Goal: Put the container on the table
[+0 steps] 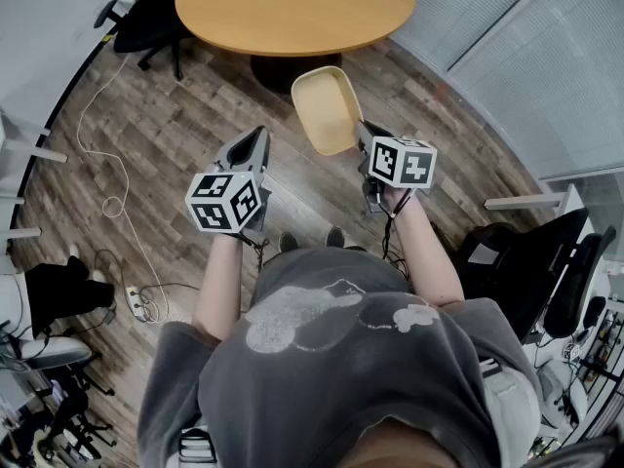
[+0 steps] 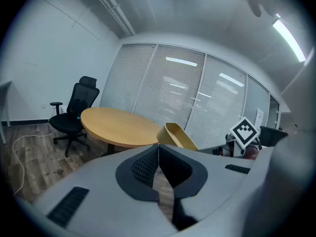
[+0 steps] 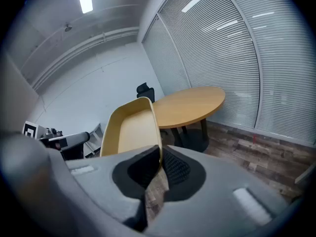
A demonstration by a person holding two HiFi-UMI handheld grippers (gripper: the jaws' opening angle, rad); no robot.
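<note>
A pale yellow empty container (image 1: 328,108) hangs in the air over the wooden floor, just short of the round wooden table (image 1: 292,6). My right gripper (image 1: 364,140) is shut on its near rim; in the right gripper view the container (image 3: 129,128) rises from between the jaws, tilted, with the table (image 3: 190,105) beyond it. My left gripper (image 1: 255,146) is shut with nothing in it and floats to the left of the container. The left gripper view shows its jaws meeting (image 2: 158,154), the container (image 2: 176,136) to the right and the table (image 2: 118,126) ahead.
A black office chair (image 1: 146,22) stands left of the table, also seen as the chair (image 2: 74,113) in the left gripper view. A white cable (image 1: 107,164) and power strip (image 1: 141,303) lie on the floor at left. Blinds-covered glass walls (image 1: 507,57) run along the right.
</note>
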